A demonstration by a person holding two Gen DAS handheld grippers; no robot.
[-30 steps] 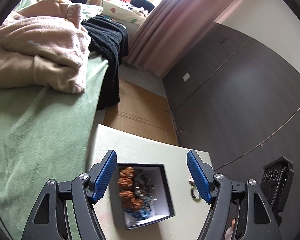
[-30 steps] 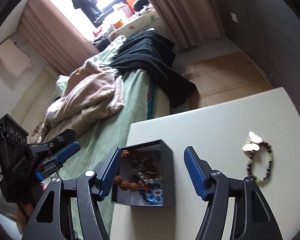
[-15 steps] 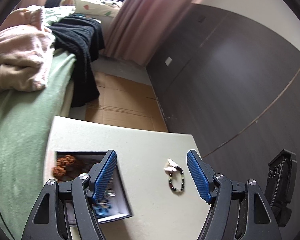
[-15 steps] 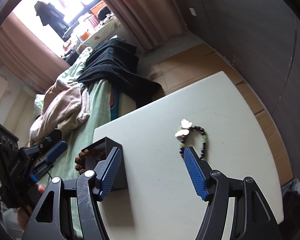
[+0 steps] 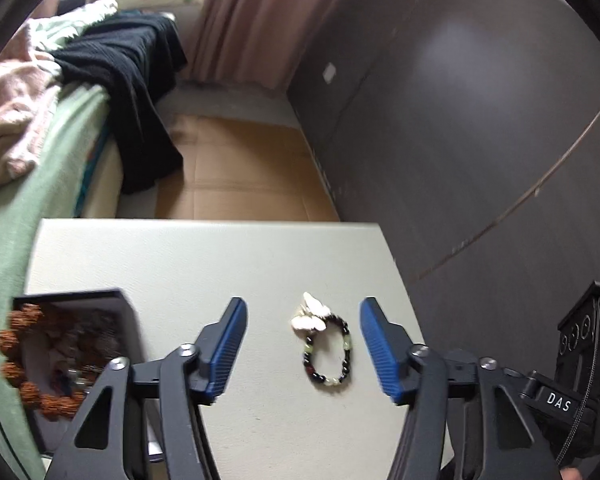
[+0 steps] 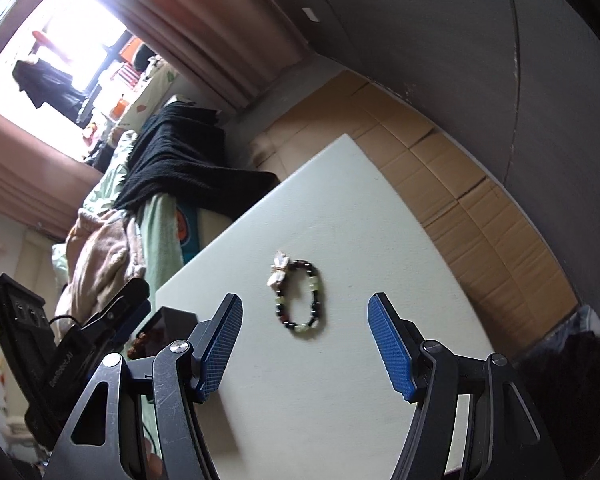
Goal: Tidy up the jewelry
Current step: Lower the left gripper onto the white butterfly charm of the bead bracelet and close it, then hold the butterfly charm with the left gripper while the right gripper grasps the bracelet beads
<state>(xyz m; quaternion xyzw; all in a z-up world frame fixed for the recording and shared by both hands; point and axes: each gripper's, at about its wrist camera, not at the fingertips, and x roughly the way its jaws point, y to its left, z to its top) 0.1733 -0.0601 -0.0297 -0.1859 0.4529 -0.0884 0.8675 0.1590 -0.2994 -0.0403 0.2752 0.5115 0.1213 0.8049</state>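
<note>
A beaded bracelet [image 5: 327, 354] of dark and pale green beads with a white butterfly charm lies flat on the white table [image 5: 228, 264]. My left gripper [image 5: 302, 346] hangs over it, the bracelet lying between its blue pads untouched, and its jaws are closing. At the left stands a dark jewelry box [image 5: 70, 354] holding brown bead strands and other pieces. In the right wrist view the bracelet [image 6: 298, 296] lies just ahead of my right gripper [image 6: 304, 344], which is open and empty. The box [image 6: 160, 330] shows behind its left finger.
A bed with a green sheet [image 5: 28, 184], a pink blanket and a black garment [image 5: 136, 80] lies left of the table. Cardboard [image 5: 236, 176] covers the floor beyond. A dark wall [image 5: 460, 140] runs along the right. The other gripper's body [image 6: 60, 356] shows at the left.
Both grippers swung right, away from the box and over to the bracelet. The left jaws have narrowed. The bracelet and box lie where they were.
</note>
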